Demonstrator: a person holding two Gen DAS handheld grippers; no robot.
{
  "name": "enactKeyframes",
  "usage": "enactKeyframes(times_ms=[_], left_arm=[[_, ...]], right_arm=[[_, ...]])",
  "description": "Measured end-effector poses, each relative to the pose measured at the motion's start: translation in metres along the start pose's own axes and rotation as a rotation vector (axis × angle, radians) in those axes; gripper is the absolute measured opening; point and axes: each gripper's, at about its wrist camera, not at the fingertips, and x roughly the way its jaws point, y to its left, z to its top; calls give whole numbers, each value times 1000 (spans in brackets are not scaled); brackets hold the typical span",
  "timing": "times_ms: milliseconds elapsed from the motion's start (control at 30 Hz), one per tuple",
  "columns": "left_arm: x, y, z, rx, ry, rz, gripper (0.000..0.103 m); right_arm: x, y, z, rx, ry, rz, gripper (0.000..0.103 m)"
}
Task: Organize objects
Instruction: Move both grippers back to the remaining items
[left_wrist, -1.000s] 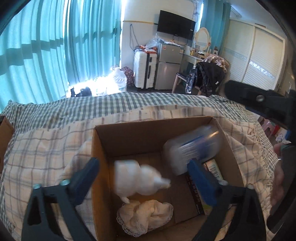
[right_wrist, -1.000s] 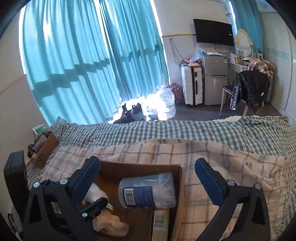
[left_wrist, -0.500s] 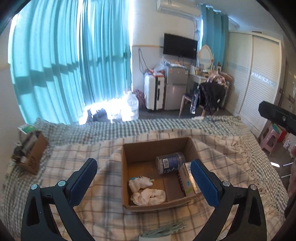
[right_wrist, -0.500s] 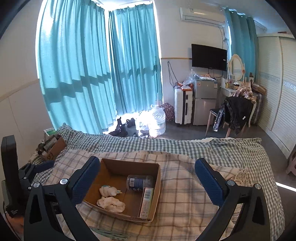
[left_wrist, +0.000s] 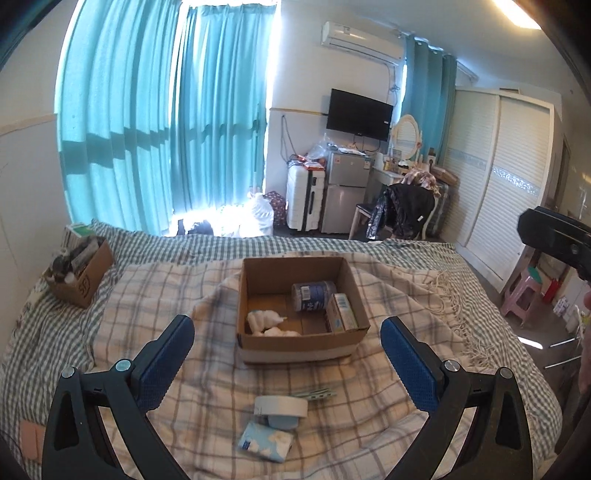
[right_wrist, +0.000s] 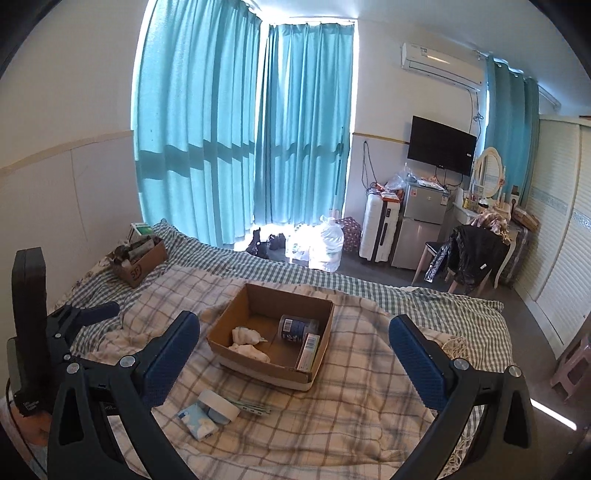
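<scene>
An open cardboard box (left_wrist: 301, 345) (right_wrist: 258, 367) sits mid-bed on the plaid blanket. Inside lie a blue-labelled jar (left_wrist: 313, 296) (right_wrist: 295, 328), a slim carton (left_wrist: 342, 312) (right_wrist: 307, 351) and white cloth bundles (left_wrist: 264, 320) (right_wrist: 246, 336). In front of the box lie a white roll (left_wrist: 281, 405) (right_wrist: 218, 404), a light blue tissue pack (left_wrist: 265, 441) (right_wrist: 196, 421) and a thin green strip (left_wrist: 317, 393). My left gripper (left_wrist: 287, 363) is open and empty, held back above these items. My right gripper (right_wrist: 293, 360) is open and empty, above the bed.
A second cardboard box (left_wrist: 82, 274) (right_wrist: 139, 260) full of small items stands at the bed's far left corner. Beyond the bed are teal curtains, a water jug (right_wrist: 325, 248), a suitcase, a small fridge and a chair with a black jacket (left_wrist: 404, 211).
Both grippers have pulled back and up from the box, which now looks small. The jar and white bundle now lie still in the box. Items in front of the box came into view.
</scene>
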Motion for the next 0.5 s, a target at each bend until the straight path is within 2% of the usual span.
enactKeyframes(times_ms=[200,333,500], left_arm=[[5,18,-38,-19,12,79,103],[28,33,-67,-59,44,98,103],[66,34,-103,-49,104,154,103]], right_arm=[[17,12,-48,-8,72,30,103],[51,15,-96,1,110,49,103],[110,11,-149,41,200,25,103]])
